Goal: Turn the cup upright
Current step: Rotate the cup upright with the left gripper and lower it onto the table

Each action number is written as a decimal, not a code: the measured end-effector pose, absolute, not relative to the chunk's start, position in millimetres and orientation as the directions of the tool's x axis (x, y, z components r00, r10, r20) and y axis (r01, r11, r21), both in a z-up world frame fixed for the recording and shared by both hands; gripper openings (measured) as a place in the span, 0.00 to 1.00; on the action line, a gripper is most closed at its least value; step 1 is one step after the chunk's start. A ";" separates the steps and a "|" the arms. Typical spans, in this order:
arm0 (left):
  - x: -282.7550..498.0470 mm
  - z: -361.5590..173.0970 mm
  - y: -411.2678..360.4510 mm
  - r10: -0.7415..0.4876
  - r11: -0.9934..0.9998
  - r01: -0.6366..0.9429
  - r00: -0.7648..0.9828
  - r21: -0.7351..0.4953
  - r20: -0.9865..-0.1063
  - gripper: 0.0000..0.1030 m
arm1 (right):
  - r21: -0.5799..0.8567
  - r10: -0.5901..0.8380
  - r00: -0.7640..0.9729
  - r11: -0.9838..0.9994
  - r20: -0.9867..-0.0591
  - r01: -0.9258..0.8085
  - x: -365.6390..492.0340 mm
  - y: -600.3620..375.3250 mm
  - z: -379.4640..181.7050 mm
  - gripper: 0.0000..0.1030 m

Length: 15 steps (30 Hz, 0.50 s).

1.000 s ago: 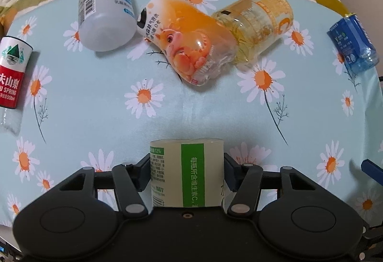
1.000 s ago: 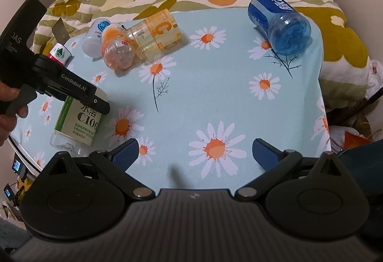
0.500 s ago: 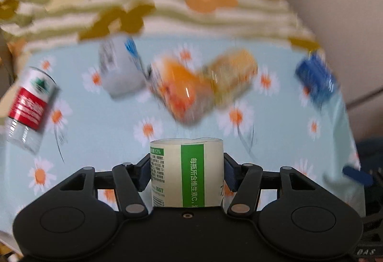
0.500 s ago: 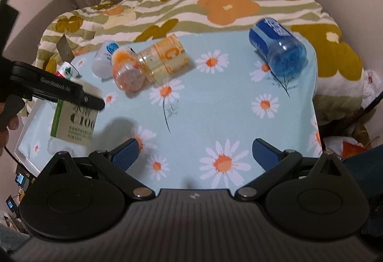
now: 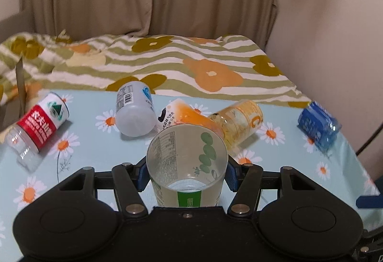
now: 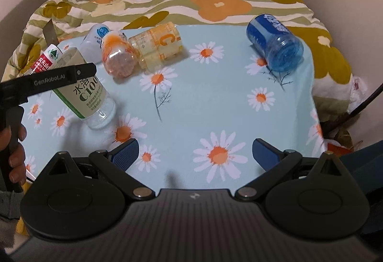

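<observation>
Six cups counted: one gripped, five lying on the table.
Left gripper: clamped on the green-label cup, which is tilted with its open mouth raised.
Right gripper: spread wide, nothing held.
Lying cups: red-label, white, orange, yellow, blue.

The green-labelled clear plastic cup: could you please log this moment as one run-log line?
left hand-held gripper: shut on green-labelled clear plastic cup | cup: tilted, base near daisy-print tablecloth | right hand-held gripper: open, empty
</observation>
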<state>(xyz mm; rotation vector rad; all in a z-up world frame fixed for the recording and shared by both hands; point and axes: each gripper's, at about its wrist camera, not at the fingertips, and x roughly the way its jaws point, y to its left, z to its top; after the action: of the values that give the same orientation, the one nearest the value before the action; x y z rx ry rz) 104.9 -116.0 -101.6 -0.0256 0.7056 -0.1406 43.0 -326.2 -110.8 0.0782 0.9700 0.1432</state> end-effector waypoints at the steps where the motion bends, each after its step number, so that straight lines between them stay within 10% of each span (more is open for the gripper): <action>1: 100.5 -103.2 -116.9 -0.137 0.990 0.133 0.756 -0.055 -0.639 0.62 | 0.129 0.156 0.554 0.988 -0.818 -0.087 42.3 -323.9 -113.4 1.00; 15: 94.9 -107.6 -119.6 -0.147 0.984 0.174 0.740 -0.024 -0.656 0.65 | 0.137 0.158 0.558 0.987 -0.815 -0.079 32.9 -316.5 -114.3 1.00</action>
<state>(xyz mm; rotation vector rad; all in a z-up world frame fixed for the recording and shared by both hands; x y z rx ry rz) 94.9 -119.6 -107.6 0.0399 0.7163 -0.1762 32.9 -316.5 -114.3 0.0881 0.9694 0.1397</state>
